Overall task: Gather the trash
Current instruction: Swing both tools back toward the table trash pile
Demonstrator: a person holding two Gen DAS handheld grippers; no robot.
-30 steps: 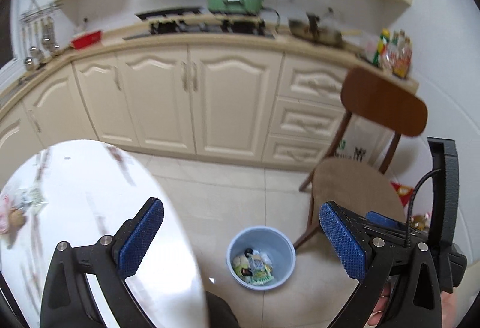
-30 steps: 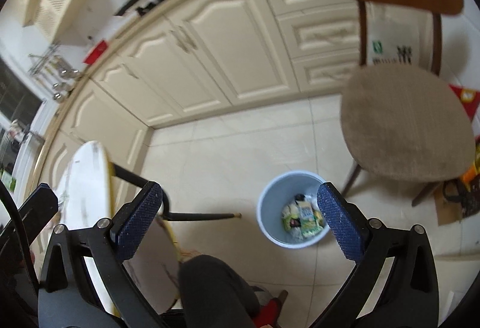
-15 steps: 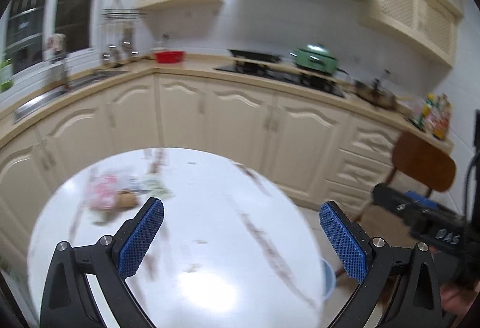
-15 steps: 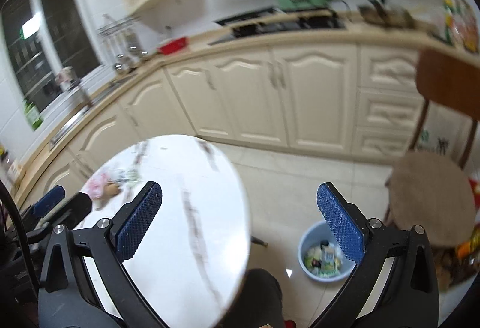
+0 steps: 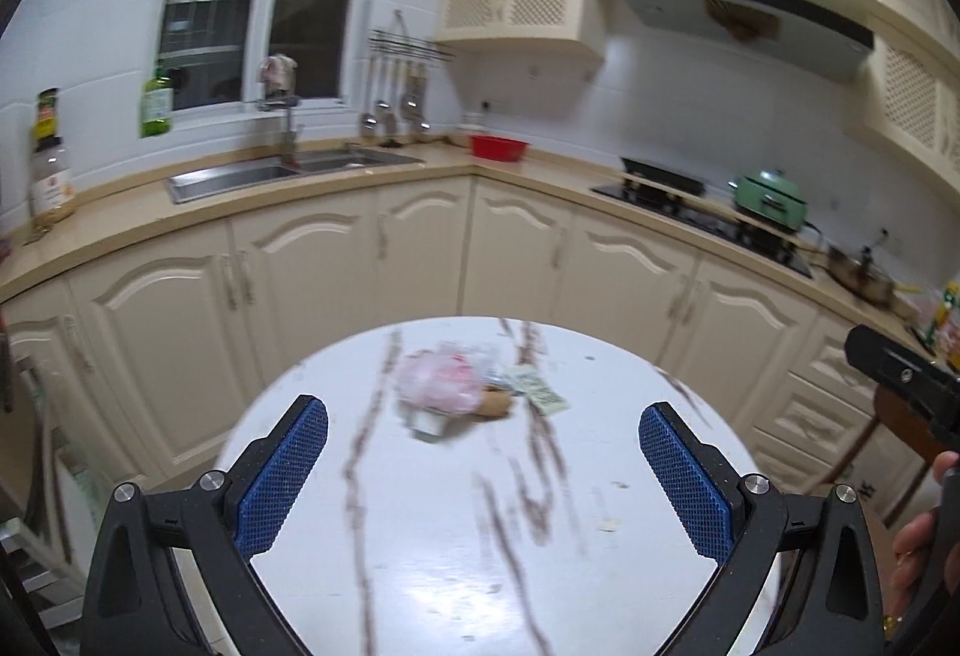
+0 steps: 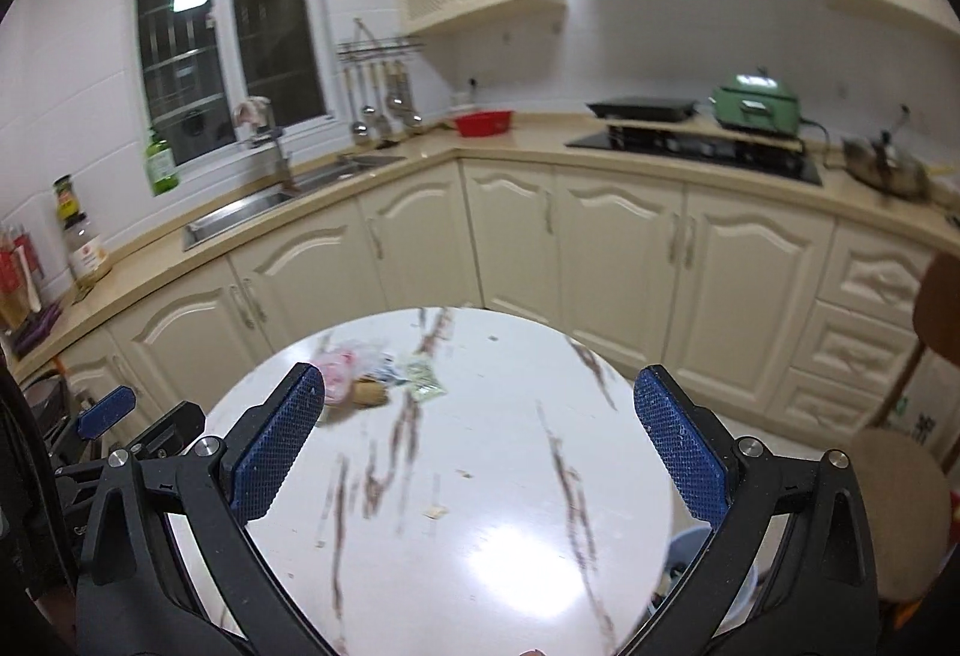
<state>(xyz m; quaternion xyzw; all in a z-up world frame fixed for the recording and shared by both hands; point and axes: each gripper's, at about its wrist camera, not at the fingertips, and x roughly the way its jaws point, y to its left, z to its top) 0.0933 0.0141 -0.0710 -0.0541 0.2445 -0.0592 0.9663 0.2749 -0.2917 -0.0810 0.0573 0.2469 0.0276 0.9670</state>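
White marble-look bench (image 5: 492, 536) carries the remaining trash: a pink plastic bag (image 5: 441, 386), a brown scrap and a printed wrapper (image 5: 537, 391), clustered at its far side. Left tool (image 5: 483, 476) and right tool (image 6: 477, 437) both gape, empty. Approach step; next, reach forward and close on one piece.

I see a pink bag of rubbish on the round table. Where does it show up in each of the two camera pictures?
Left wrist: the pink bag lies mid-picture, on the table's far part, between the open fingers and beyond them.
Right wrist: the pink bag sits left of centre, just past the left fingertip.
Shared landmark: the red bowl on the counter behind.
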